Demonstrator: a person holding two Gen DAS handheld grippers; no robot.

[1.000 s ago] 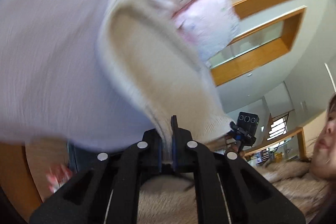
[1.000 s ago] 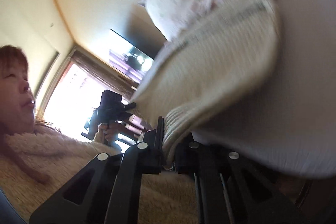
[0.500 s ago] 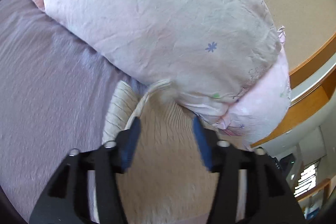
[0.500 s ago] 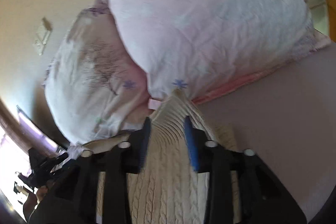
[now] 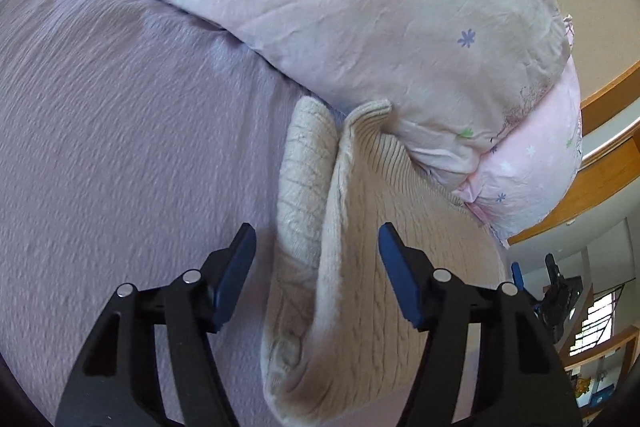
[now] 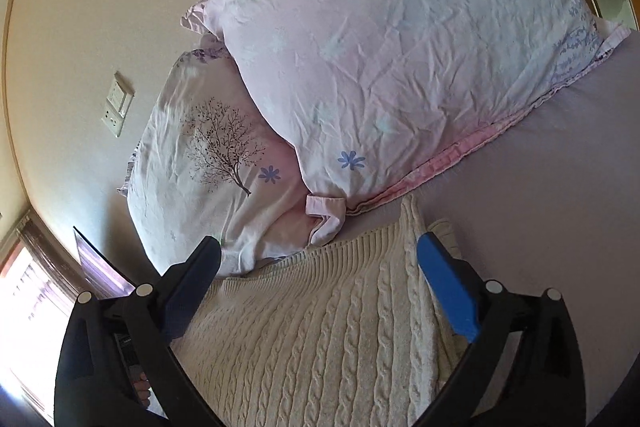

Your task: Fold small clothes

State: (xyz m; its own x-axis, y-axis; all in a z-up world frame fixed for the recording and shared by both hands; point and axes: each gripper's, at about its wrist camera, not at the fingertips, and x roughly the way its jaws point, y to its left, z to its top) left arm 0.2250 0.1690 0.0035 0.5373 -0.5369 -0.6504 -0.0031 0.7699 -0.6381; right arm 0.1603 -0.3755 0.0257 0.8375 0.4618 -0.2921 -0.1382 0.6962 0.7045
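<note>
On the lilac crinkled bed sheet (image 5: 120, 131), item one: a cream cable-knit sweater (image 5: 360, 267), lying flat with its ribbed edge against the pillows. Its far corner stands up in a small peak, and a sleeve or side panel (image 5: 304, 187) lies doubled along its left side. In the right wrist view the same sweater (image 6: 320, 339) fills the foreground, its cables running toward the ribbed band.

Item two: our left tool (image 5: 314, 267), spread wide with the blue pads apart, hovering over the doubled panel and gripping nothing. Item three: our right tool (image 6: 320, 267), likewise spread, straddling the ribbed edge, empty.

Item four: a pale pink floral pillow (image 6: 400, 47), resting on a second pillow printed with a bare tree (image 6: 208, 155); the sweater's edge touches the lower pillow. Item five: a beige wall with a white switch plate (image 6: 118, 105).

Our judgement: the garment seems just laid out, with the fold proper still to make. To do it well, we would first flatten the raised corner and draw the ribbed edge clear of the pillows, so nothing catches. We would then pinch matching corners, one per tool, taking both layers. We would lift evenly and keep the cables straight; the loose knit will likely sag and stretch if held at one point.
</note>
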